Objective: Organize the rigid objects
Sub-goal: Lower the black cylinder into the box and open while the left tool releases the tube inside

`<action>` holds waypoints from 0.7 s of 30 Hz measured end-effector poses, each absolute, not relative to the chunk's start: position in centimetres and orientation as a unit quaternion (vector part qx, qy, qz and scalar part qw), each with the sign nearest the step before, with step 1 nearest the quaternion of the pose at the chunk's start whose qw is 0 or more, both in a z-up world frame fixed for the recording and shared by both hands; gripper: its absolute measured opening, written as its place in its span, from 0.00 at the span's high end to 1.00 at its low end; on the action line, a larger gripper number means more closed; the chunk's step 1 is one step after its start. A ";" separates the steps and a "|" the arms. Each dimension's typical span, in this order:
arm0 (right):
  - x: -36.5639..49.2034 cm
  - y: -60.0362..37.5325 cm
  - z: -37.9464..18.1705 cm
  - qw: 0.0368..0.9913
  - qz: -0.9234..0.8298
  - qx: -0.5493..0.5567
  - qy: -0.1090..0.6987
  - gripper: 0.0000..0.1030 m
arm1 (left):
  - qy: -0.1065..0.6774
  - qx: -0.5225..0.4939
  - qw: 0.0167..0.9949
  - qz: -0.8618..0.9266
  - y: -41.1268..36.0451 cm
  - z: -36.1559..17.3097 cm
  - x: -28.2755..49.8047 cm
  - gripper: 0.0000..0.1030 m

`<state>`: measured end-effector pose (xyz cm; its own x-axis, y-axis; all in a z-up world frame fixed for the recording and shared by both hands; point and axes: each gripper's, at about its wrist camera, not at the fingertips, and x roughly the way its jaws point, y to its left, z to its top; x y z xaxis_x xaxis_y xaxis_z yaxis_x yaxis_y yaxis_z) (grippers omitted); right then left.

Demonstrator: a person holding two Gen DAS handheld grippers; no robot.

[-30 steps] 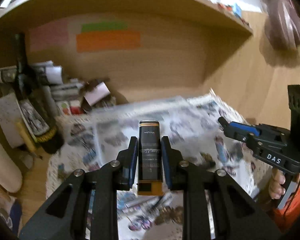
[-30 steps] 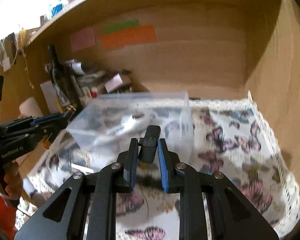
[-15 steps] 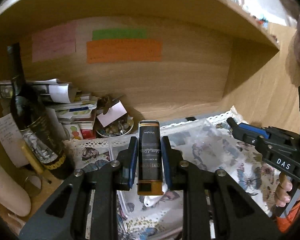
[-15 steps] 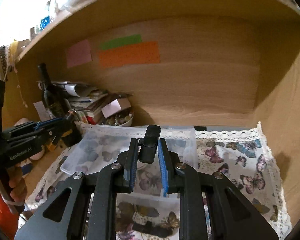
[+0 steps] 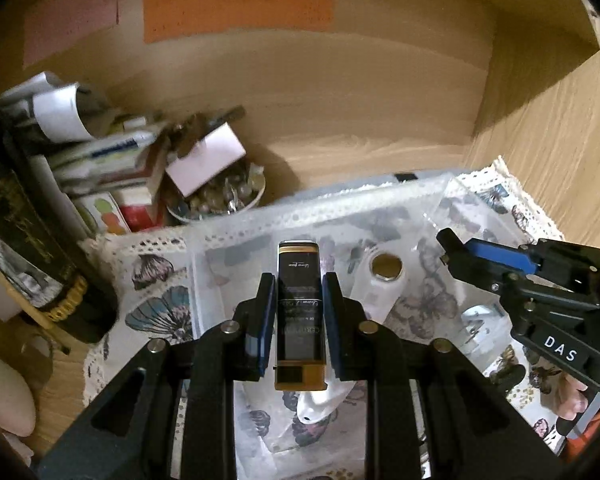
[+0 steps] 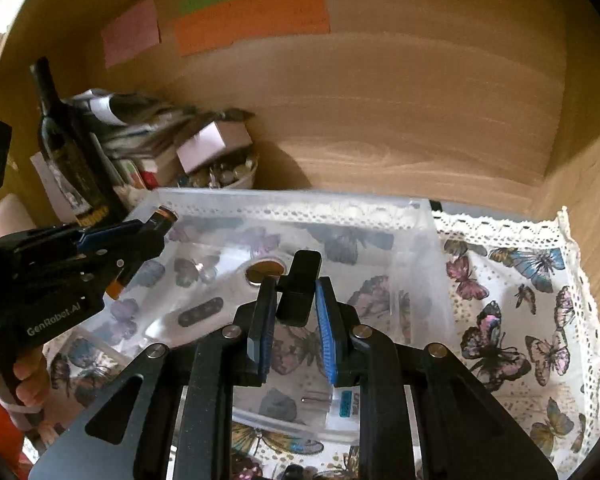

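My left gripper (image 5: 299, 300) is shut on a black and gold box (image 5: 299, 308) and holds it over the clear plastic bin (image 5: 320, 216). My right gripper (image 6: 297, 304) is shut on a small black plug-like object (image 6: 300, 284) above the same bin (image 6: 380, 208). A white holder with a gold round piece (image 5: 386, 270) lies in the bin, also in the right wrist view (image 6: 265, 270). The right gripper shows at the right of the left wrist view (image 5: 480, 264); the left gripper shows at the left of the right wrist view (image 6: 152, 232).
A dark bottle (image 5: 32, 248) stands at the left beside stacked papers and boxes (image 5: 112, 160) and a bowl of small items (image 5: 220, 196). A butterfly-print cloth (image 6: 520, 300) covers the shelf floor. Wooden walls close the back and right.
Both grippers have moved forward and tipped down over the bin, which now fills the lower views. Each still holds its object.
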<state>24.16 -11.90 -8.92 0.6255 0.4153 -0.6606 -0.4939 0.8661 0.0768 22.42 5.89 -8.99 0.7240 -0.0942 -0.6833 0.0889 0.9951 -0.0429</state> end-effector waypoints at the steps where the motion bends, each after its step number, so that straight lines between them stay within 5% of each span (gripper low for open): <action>1: 24.3 -11.8 -9.2 0.898 0.252 -0.058 0.355 0.82 | 0.372 -0.005 0.927 -0.050 5.9 -9.2 22.6 0.78; 12: 24.7 -10.7 -10.0 0.890 0.255 -0.076 0.371 0.81 | 0.387 -0.019 0.920 -0.057 6.1 -9.7 22.7 0.78; 17: 23.8 -11.3 -8.9 0.894 0.257 -0.065 0.360 0.71 | 0.378 -0.021 0.924 -0.060 6.1 -8.5 21.8 0.78; 21: 22.7 -12.0 -7.3 0.902 0.259 -0.058 0.341 0.64 | 0.364 -0.025 0.929 -0.061 6.3 -7.0 20.4 0.67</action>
